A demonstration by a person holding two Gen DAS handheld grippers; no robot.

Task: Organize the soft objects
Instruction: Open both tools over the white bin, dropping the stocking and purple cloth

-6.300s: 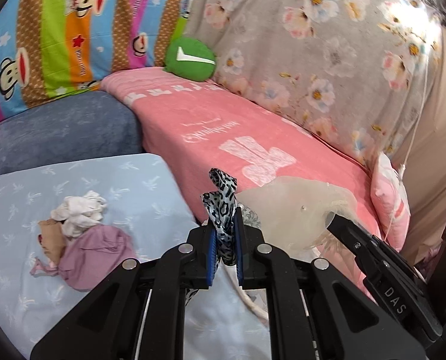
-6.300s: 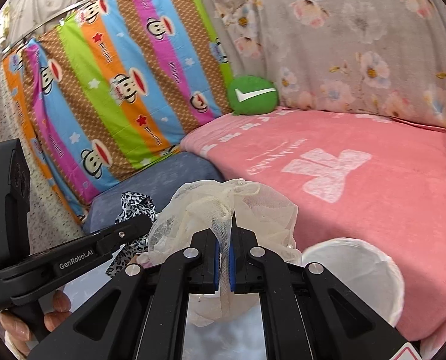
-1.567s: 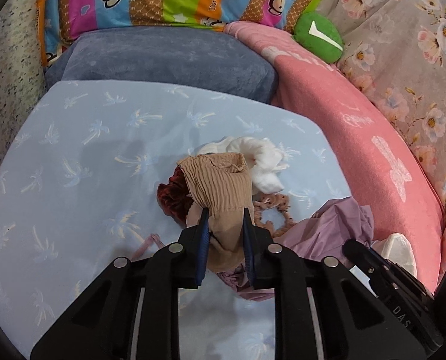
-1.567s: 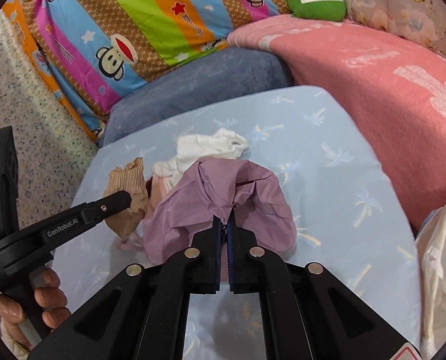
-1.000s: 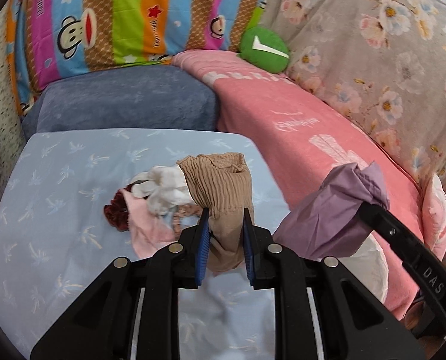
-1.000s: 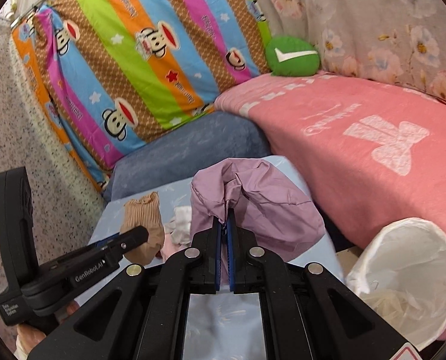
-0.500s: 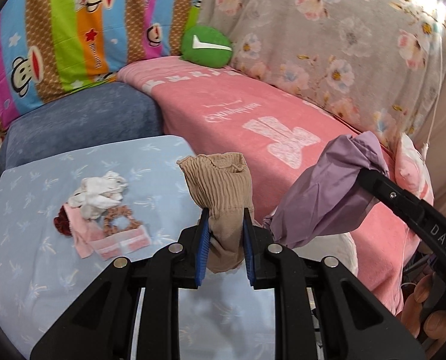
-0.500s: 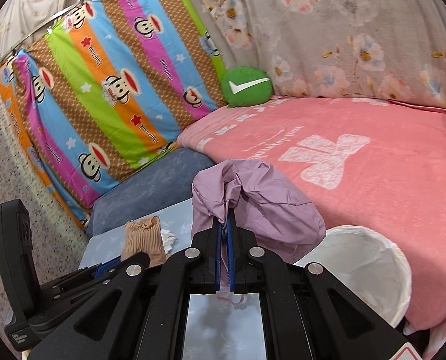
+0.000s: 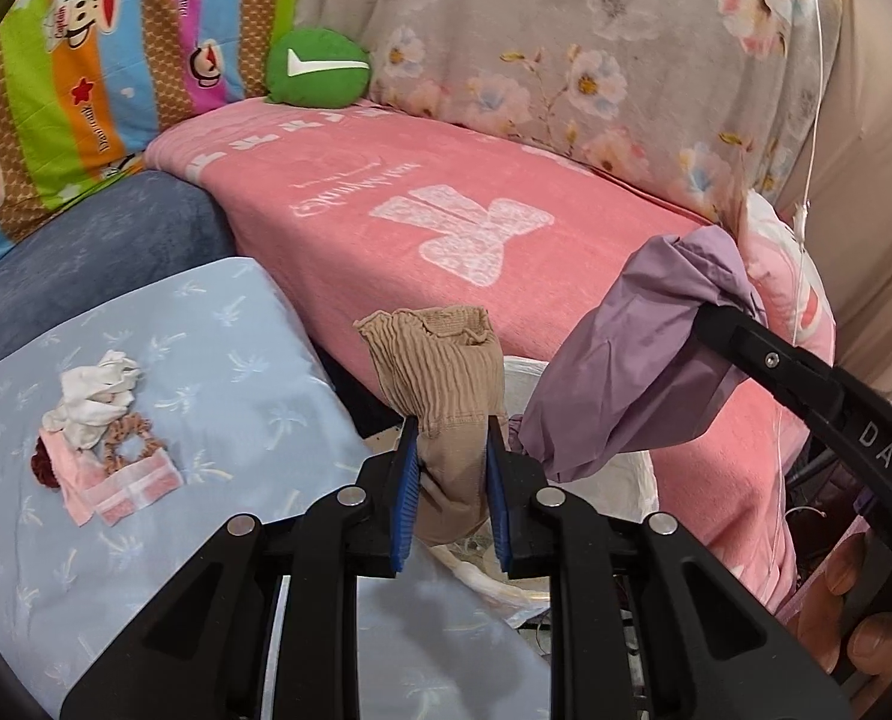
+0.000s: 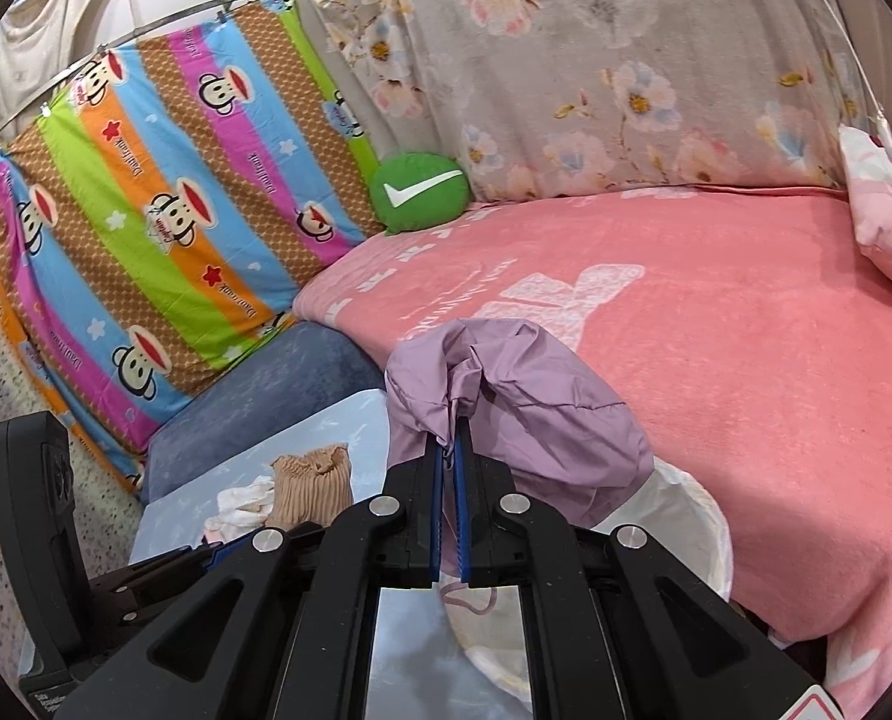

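My left gripper (image 9: 449, 468) is shut on a beige ribbed sock (image 9: 440, 372), held up over the gap beside the pale blue table (image 9: 218, 324). My right gripper (image 10: 449, 480) is shut on a lilac cloth (image 10: 524, 408), which hangs above a white basket (image 10: 686, 516). The lilac cloth (image 9: 638, 372) shows in the left wrist view at the right, with the basket's white rim (image 9: 638, 480) below it. The beige sock (image 10: 311, 483) also shows in the right wrist view. A small heap stays on the table: a white cloth (image 9: 95, 399), a scrunchie (image 9: 123, 433) and a pink cloth (image 9: 128, 486).
A pink blanket (image 9: 446, 204) covers the bed behind the basket, with a green round cushion (image 9: 317, 67) at its far end. A dark blue cushion (image 9: 86, 240) borders the table's back. A hand (image 9: 866, 612) holds the right gripper's handle at the lower right.
Both grippers lifted the beige sock and the lilac cloth off the table heap and carried them right, over the white basket beside the pink bed. Both stay shut.
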